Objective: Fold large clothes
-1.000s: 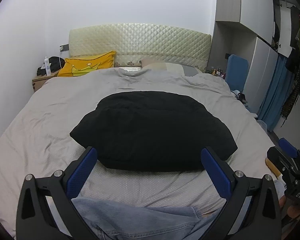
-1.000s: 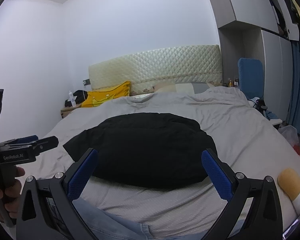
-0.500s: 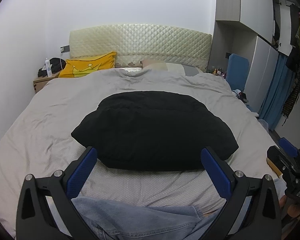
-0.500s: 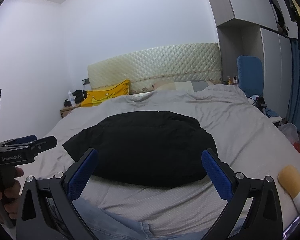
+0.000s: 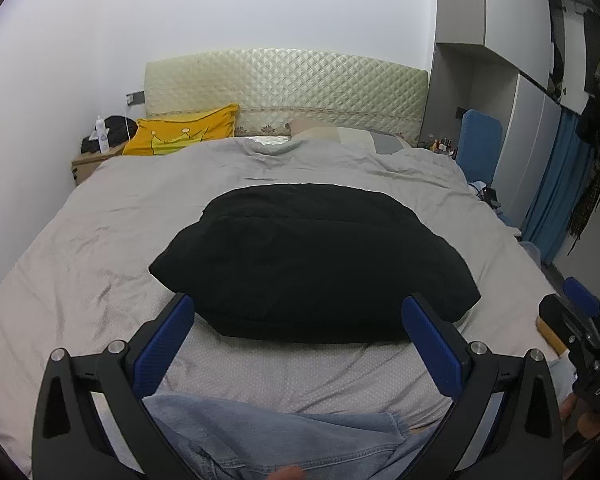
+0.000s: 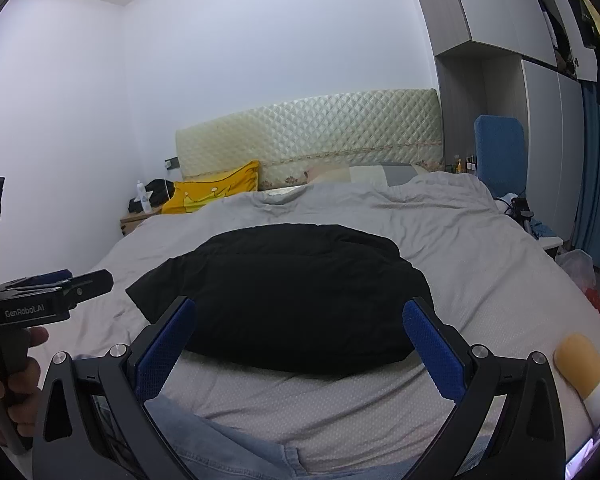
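Observation:
A large black garment (image 5: 312,260) lies folded in a thick pad in the middle of the grey bed (image 5: 80,248); it also shows in the right wrist view (image 6: 284,296). My left gripper (image 5: 298,312) is open and empty, held above the bed's near edge just short of the garment. My right gripper (image 6: 300,316) is open and empty, also just short of the garment's near edge. The left gripper's body (image 6: 40,300) shows at the left of the right wrist view, and the right one (image 5: 584,344) at the right of the left wrist view.
Light blue denim (image 5: 268,440) lies under both grippers at the near edge. A yellow pillow (image 5: 180,132) and quilted headboard (image 5: 284,92) are at the far end. A nightstand (image 5: 88,160) stands far left, a blue chair (image 5: 480,144) and wardrobes right. A yellow-white object (image 6: 584,368) lies near right.
Both views have shifted only slightly; the garment sits a touch lower in the right wrist view. Both grippers stay open and empty.

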Available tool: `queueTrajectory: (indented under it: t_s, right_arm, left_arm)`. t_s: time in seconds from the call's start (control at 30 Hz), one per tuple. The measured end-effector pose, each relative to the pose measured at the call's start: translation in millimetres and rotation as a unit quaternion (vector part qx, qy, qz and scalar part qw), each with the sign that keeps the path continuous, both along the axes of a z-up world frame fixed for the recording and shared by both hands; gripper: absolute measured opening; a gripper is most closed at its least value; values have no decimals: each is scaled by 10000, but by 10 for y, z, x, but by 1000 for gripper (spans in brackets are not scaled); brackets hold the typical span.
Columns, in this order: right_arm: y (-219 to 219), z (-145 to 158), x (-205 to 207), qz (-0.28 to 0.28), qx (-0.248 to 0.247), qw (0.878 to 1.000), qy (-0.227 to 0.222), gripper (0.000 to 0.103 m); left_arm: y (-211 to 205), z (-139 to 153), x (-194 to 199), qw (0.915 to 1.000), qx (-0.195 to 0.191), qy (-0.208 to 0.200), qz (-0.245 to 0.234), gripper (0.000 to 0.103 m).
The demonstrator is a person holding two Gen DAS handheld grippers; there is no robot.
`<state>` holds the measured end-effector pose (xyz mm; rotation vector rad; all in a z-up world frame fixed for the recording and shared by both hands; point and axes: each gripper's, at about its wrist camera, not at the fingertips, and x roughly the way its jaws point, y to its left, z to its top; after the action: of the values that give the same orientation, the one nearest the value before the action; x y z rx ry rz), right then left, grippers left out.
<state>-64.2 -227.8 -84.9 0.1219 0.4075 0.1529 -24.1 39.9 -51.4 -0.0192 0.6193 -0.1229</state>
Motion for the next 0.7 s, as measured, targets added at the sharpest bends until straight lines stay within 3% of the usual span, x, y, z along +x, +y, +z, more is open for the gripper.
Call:
queueTrajectory:
  t_s: [0.7]
  right_arm:
    - [-4, 19, -13, 25, -27, 10000, -38, 103]
  left_arm:
    - [0, -2, -25, 9999, -110, 32, -45, 103]
